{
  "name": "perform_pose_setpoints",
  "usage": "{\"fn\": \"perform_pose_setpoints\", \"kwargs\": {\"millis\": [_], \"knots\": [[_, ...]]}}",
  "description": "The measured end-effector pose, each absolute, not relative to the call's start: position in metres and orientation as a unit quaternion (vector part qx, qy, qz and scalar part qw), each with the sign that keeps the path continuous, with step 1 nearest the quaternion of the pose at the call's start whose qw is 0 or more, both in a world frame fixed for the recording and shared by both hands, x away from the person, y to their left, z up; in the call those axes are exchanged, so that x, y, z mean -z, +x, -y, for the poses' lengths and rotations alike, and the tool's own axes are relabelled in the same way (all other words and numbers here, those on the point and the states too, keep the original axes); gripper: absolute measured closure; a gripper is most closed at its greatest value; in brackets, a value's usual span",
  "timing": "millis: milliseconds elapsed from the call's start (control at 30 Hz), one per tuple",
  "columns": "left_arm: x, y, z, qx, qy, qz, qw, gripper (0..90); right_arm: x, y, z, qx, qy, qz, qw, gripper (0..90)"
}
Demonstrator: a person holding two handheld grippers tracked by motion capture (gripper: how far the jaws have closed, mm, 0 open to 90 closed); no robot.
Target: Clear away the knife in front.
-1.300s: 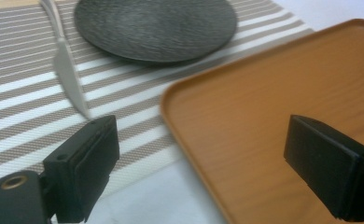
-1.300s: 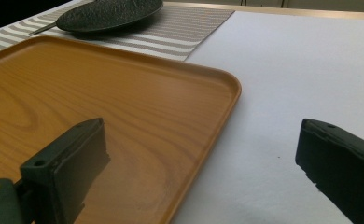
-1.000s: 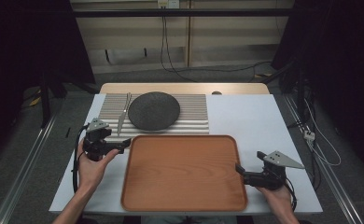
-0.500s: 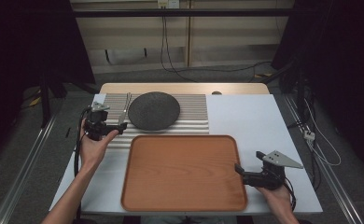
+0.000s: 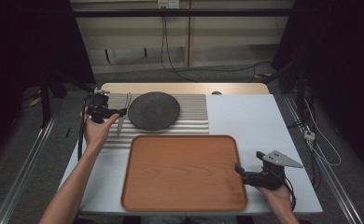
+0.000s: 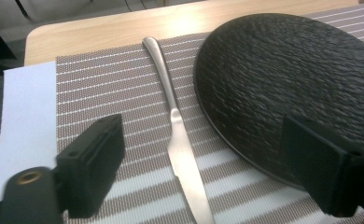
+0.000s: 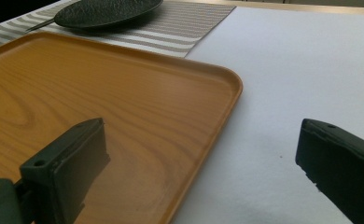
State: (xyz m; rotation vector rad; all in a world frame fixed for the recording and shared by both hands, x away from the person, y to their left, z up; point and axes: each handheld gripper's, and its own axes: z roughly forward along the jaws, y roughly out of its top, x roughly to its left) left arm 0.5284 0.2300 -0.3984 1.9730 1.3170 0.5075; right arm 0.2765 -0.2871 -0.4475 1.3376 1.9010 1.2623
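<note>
**Left gripper carried up to the knife beside the plate**

Over the last second the left gripper (image 5: 117, 112) has been moved from the near left corner of the tray (image 5: 138, 196) up to the upper left of the high view, over the striped placemat (image 5: 194, 114). It is now held above the knife (image 6: 182, 144), which lies on the placemat just beside the left rim of the dark plate (image 6: 301, 79), handle pointing away. In the left gripper view the fingers (image 6: 94, 163) are seen spread wide, nothing held between them, with the knife blade lying in the gap. A pickup of the knife is judged to be the step in hand, not yet begun.

The right gripper (image 5: 241, 171) has been left unmoved at the right edge of the tray, low in the frame; its fingers (image 7: 68, 163) are spread wide and empty, straddling the tray rim above the white bench (image 5: 255, 116).

No brand, label or legible writing is seen anywhere.
</note>
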Motion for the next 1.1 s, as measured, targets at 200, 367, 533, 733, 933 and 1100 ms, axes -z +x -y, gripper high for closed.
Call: {"fn": "perform_pose_setpoints", "kwargs": {"millis": [200,367,533,733,933,1100], "knots": [[0.399,0.552,-0.225,-0.199,0.763,-0.515,0.336,19.8,0.448,0.277,0.287,-0.46,0.492,-0.697,0.248,1.9],[0.403,0.568,-0.223,-0.198,0.762,-0.523,0.328,25.8,0.448,0.277,0.287,-0.46,0.491,-0.697,0.247,1.9],[0.424,0.586,-0.222,-0.197,0.752,-0.545,0.315,36.4,0.448,0.277,0.288,-0.463,0.491,-0.696,0.245,1.9],[0.444,0.596,-0.228,-0.177,0.749,-0.564,0.299,47.6,0.448,0.276,0.288,-0.464,0.49,-0.697,0.243,2.0],[0.448,0.605,-0.224,-0.161,0.746,-0.568,0.309,57.3,0.449,0.276,0.288,-0.464,0.491,-0.697,0.241,2.0],[0.45,0.609,-0.216,-0.16,0.752,-0.562,0.305,65.9,0.449,0.276,0.288,-0.464,0.492,-0.696,0.24,2.0]]}}
